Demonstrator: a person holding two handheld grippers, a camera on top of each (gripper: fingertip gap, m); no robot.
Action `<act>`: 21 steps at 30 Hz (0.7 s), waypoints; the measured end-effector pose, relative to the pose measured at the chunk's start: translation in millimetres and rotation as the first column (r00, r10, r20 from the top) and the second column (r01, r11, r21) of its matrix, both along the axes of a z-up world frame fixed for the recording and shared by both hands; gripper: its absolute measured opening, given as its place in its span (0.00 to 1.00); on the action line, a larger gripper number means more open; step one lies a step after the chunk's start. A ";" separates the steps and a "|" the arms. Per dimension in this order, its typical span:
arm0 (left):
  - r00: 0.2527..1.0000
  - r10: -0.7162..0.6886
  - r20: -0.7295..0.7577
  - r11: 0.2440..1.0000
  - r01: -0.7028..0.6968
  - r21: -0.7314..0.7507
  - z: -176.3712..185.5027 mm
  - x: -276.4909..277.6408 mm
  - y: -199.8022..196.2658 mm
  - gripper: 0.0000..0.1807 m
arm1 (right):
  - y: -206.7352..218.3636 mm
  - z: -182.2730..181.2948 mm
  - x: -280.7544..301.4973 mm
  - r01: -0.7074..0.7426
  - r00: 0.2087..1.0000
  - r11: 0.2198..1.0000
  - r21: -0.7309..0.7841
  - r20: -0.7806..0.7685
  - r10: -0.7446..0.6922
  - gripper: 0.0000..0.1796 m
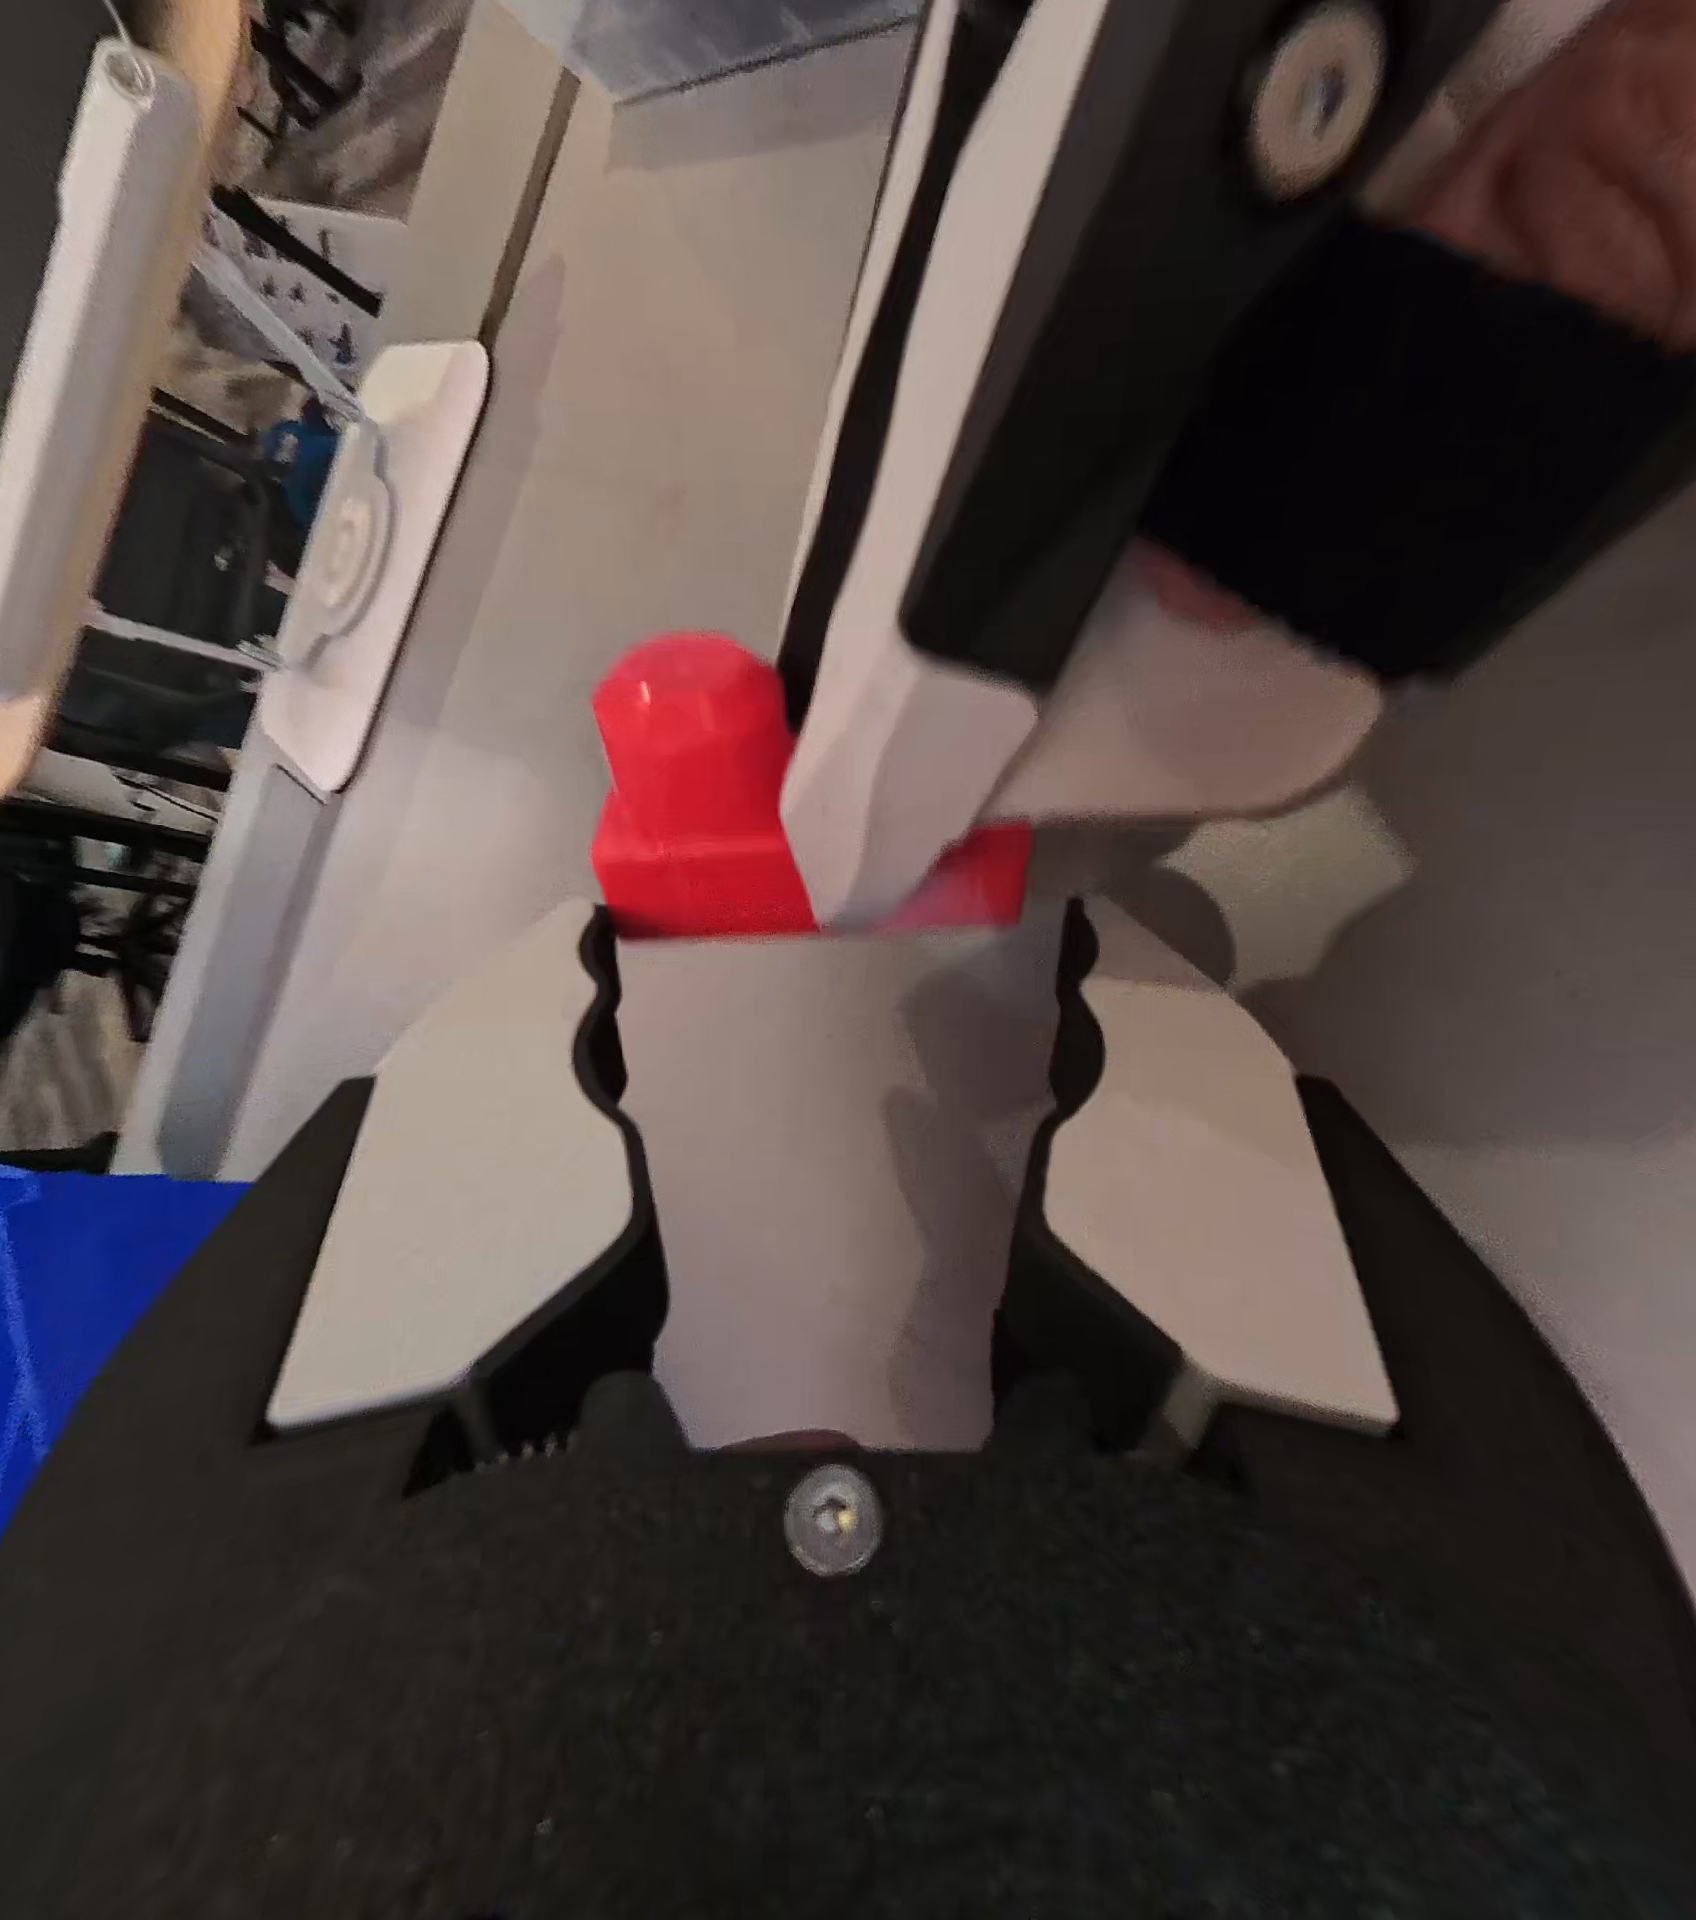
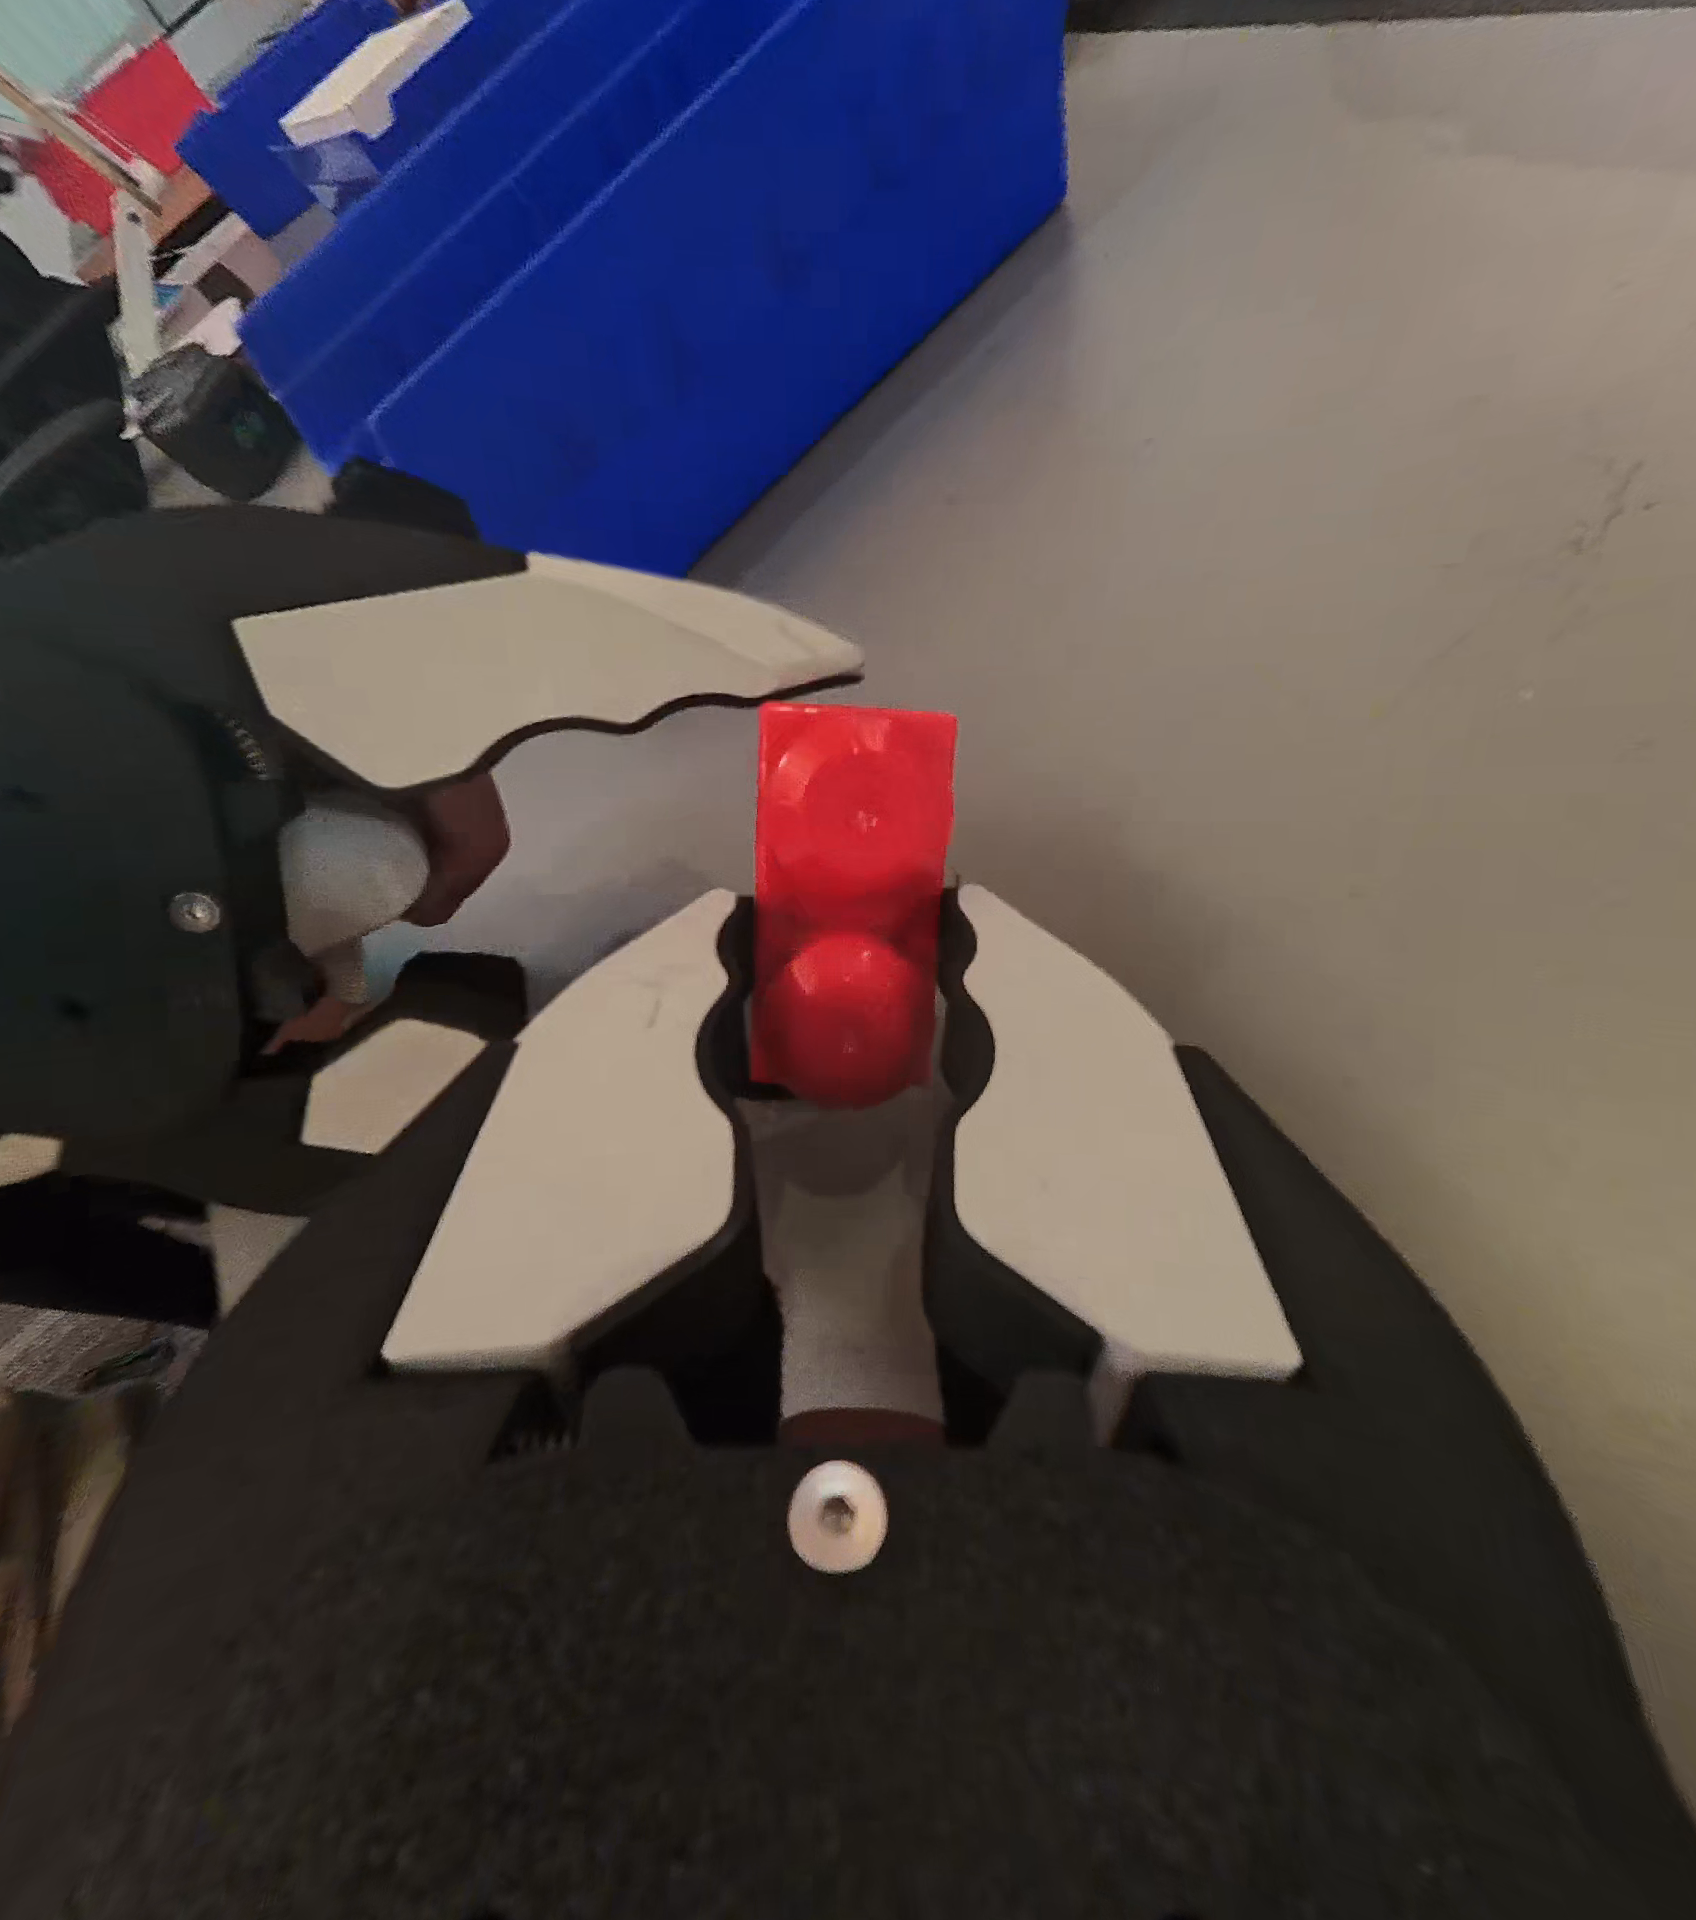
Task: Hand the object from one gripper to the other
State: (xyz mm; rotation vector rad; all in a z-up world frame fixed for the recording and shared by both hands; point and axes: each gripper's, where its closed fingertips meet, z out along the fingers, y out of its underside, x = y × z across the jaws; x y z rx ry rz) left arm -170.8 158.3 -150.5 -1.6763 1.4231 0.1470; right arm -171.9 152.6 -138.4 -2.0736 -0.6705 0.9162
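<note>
A red toy brick (image 2: 854, 821) with two round studs is clamped at its near end between the fingers of my right gripper (image 2: 849, 904); its far end sticks out past the fingertips. In the left wrist view the brick (image 1: 688, 831) hangs just beyond the tips of my left gripper (image 1: 833, 920), which is open and empty. The right gripper's white fingers (image 1: 885, 769) reach down to the brick from the upper right. In the right wrist view the left gripper's upper finger (image 2: 553, 665) ends just left of the brick's far end, apart from it.
Blue plastic bins (image 2: 678, 291) stand at the back left on the grey table (image 2: 1343, 520); one bin corner (image 1: 44, 1403) shows at the lower left of the left wrist view. A person's hand (image 1: 1654, 156) holds the right gripper. Chairs and clutter lie past the table's left edge.
</note>
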 end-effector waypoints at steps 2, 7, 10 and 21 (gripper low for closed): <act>0.998 0.018 0.064 0.997 -0.013 -0.077 -1.9 -2.8 -2.0 0.46 | 8.6 8.5 13.2 0.036 0.999 0.999 0.027 0.002 -0.036 0.18; 0.911 0.112 0.396 0.911 0.065 -0.407 12.2 -2.9 -31.9 0.41 | 37.7 69.7 95.8 0.182 0.977 0.964 0.193 0.079 -0.200 0.18; 0.864 0.143 0.483 0.876 0.117 -0.468 13.7 -9.9 -48.7 0.42 | 52.1 108.8 184.4 0.333 0.911 0.911 0.242 0.166 -0.378 0.18; 0.877 0.127 0.463 0.876 0.120 -0.468 6.5 -12.9 -60.9 0.42 | 65.6 -18.8 306.7 0.110 0.496 0.960 -0.256 0.852 0.170 0.18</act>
